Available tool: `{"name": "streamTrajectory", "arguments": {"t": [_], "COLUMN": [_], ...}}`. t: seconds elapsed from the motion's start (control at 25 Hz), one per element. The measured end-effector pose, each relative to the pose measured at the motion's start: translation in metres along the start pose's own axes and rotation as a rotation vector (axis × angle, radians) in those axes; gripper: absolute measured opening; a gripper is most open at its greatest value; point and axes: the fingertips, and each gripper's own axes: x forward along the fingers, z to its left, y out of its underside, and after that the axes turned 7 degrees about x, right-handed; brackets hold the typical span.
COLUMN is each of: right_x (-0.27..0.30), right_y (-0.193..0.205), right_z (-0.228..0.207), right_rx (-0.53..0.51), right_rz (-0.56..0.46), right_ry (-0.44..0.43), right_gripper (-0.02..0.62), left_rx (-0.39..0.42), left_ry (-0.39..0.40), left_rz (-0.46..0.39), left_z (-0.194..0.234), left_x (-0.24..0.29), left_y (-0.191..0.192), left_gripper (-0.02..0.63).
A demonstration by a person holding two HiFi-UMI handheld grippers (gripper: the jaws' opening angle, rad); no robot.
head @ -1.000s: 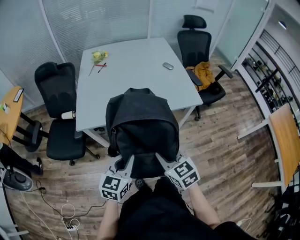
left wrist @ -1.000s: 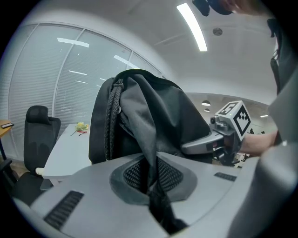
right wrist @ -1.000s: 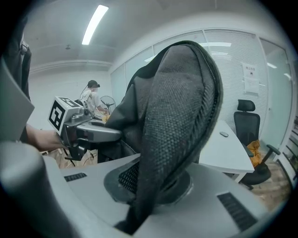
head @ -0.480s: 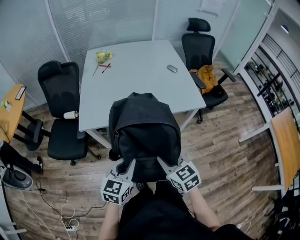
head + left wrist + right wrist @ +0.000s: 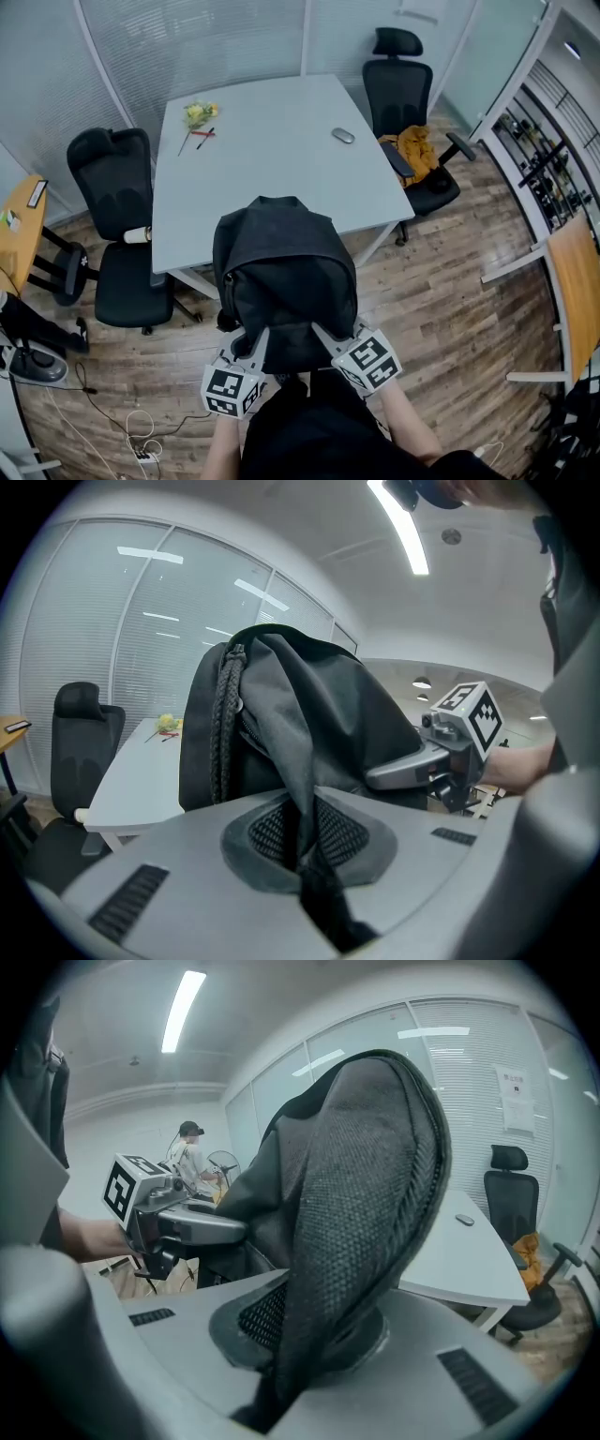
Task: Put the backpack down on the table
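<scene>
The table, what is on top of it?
A yellow-green bunch, a small red stick and a grey mouse lie on the table. The held-up backpack hides its near edge, so anything there is unseen.

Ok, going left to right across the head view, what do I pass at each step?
Wooden desk → black chair → yellow bundle → backpack → second black chair → wooden tabletop. The mouse and the paper cup overlap their neighbours, so I left them out.
</scene>
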Motion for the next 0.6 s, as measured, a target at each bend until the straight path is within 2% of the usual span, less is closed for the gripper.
{"name": "streamTrajectory", "arguments": {"t": [0.2,0.6], "right_x": [0.009,0.014], "right_y": [-0.012,-0.065], "right_z": [-0.031,-0.114], "right_rx": [-0.008,-0.017], "right_rz": [0.006,-0.018], "right_ry": [-0.009,-0.035], "right_gripper": [0.021,0.021], "left_rx": [0.008,0.046], "left_ry": [-0.003,-0.037], "left_rz": [0.019,0.019], "left_z": [0.011,0.031], "left_x": [0.032,0.108], "left_y": [-0.012,-0.068], "left_gripper": [0.018,0.018]}}
